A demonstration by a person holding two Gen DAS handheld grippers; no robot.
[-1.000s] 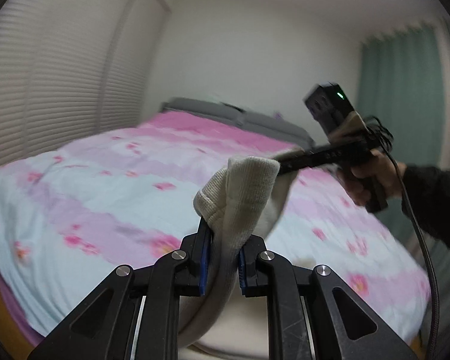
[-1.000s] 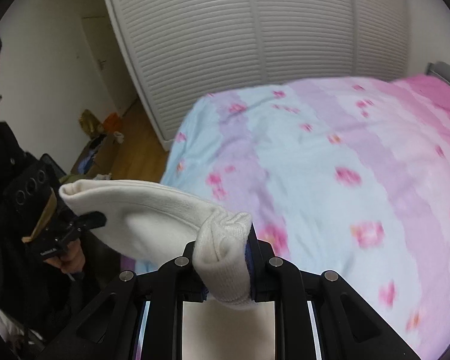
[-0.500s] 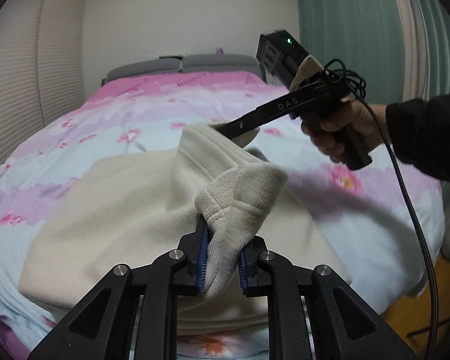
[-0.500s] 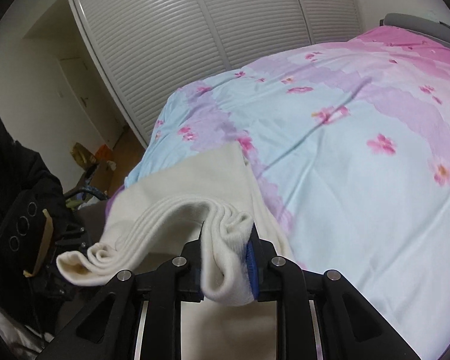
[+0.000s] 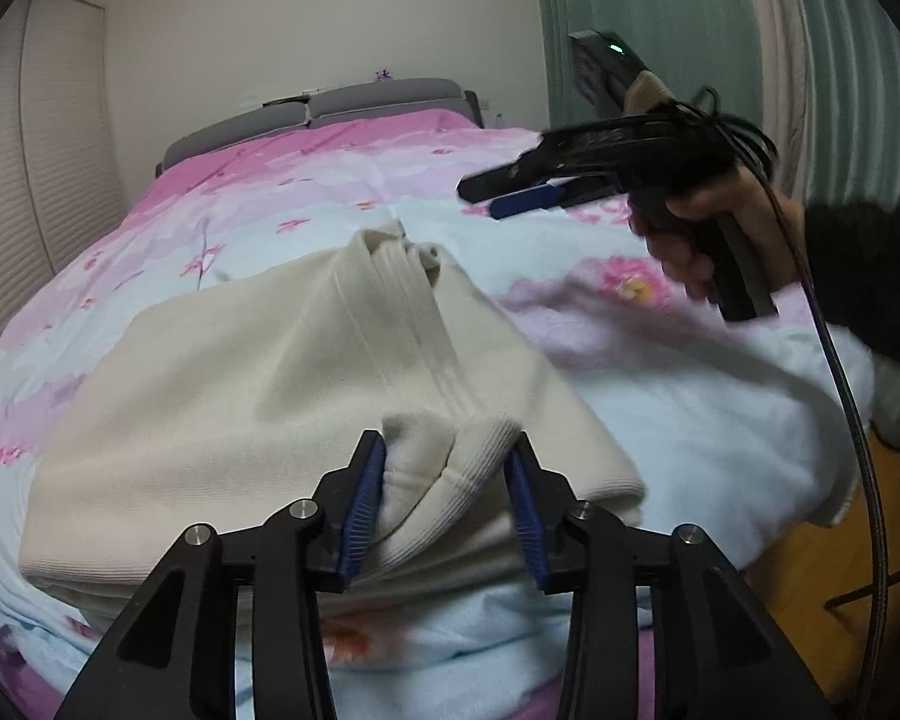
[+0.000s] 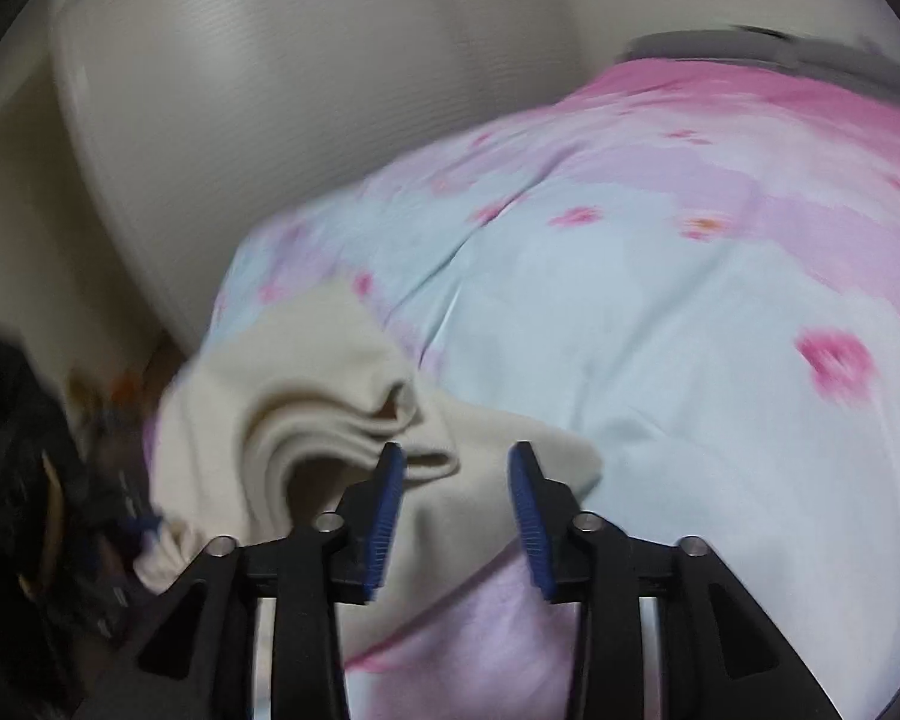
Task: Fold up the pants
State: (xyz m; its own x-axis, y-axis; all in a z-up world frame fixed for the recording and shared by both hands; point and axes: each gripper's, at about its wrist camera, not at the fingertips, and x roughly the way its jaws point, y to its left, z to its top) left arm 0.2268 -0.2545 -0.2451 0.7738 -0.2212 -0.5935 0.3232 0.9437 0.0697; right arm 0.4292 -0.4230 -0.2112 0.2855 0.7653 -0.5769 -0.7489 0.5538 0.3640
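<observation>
The cream knit pants [image 5: 282,372] lie folded on the bed near its foot edge. My left gripper [image 5: 444,498] is open, its blue pads on either side of the ribbed cuff end, which rests loose between them. My right gripper [image 6: 456,510] is open and empty, just above the pants' other end [image 6: 330,384], which lies in rumpled layers. It also shows in the left wrist view [image 5: 510,195], lifted above the bed to the right of the pants, jaws apart.
The bed has a pink, lilac and pale blue floral cover [image 5: 660,372], with grey pillows [image 5: 354,105] at the head. A slatted closet door [image 6: 282,120] stands left of the bed, green curtains [image 5: 660,30] right. Wooden floor [image 5: 810,570] shows beside the bed.
Both grippers have opened and let go of the pants, which now lie flat on the bed. The right gripper has pulled up and away to the right.
</observation>
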